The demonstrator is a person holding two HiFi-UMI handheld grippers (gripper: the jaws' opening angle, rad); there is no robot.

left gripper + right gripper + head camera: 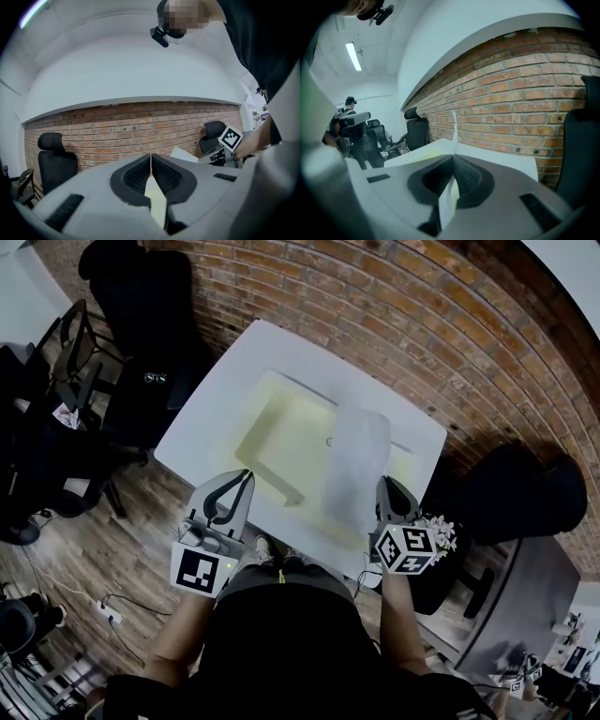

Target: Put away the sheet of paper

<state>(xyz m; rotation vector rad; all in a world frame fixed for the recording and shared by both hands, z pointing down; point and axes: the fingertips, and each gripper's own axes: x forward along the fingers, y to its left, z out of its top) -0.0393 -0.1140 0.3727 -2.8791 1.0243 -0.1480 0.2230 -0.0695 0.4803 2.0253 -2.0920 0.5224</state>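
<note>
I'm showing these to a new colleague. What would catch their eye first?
First, the white sheet, pinched at its near edge by the right gripper and rising over the pale yellow tray on the white table. Next, the red brick wall behind the table. Then the left gripper by the tray's near corner, its fingers shut on nothing.

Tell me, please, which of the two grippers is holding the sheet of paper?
The right gripper: the sheet of paper is pinched between its shut jaws, whereas the left gripper has its jaws together on nothing.
</note>
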